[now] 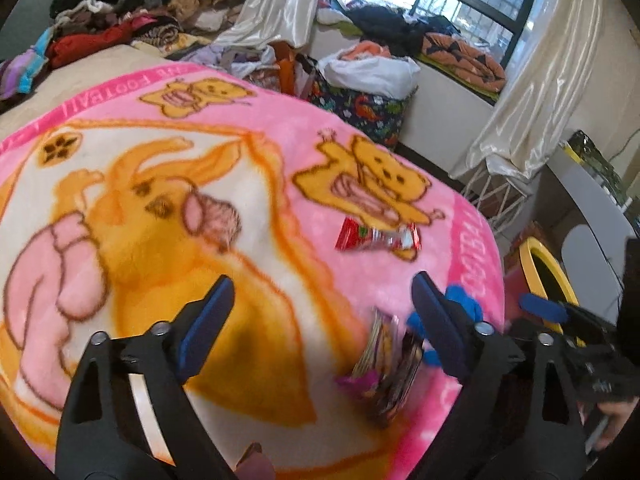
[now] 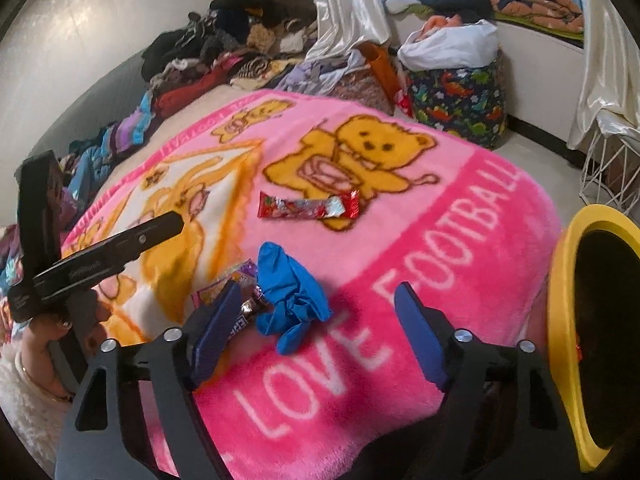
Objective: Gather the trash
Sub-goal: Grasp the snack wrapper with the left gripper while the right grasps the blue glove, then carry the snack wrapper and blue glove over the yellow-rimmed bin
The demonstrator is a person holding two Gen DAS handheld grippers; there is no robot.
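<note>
A red snack wrapper (image 1: pixel 378 238) (image 2: pixel 310 206) lies on the pink bear blanket (image 1: pixel 160 208) (image 2: pixel 460 240). A crumpled blue glove (image 2: pixel 288 294) (image 1: pixel 464 304) lies nearer, with purple and brown wrappers (image 2: pixel 236 288) (image 1: pixel 386 368) beside it. My left gripper (image 1: pixel 320 312) is open and empty above the blanket, the wrappers just inside its right finger. My right gripper (image 2: pixel 316 316) is open and empty, with the glove between its fingers. A yellow-rimmed bin (image 2: pixel 564 320) (image 1: pixel 540 264) stands at the blanket's right edge.
A pile of clothes (image 1: pixel 132 12) (image 2: pixel 224 44) lies at the far side of the bed. A dinosaur-print basket (image 1: pixel 360 108) (image 2: pixel 456 96) stands on the floor. A white wire basket (image 2: pixel 608 176) stands by the curtain. The left gripper's body (image 2: pixel 100 256) shows in the right wrist view.
</note>
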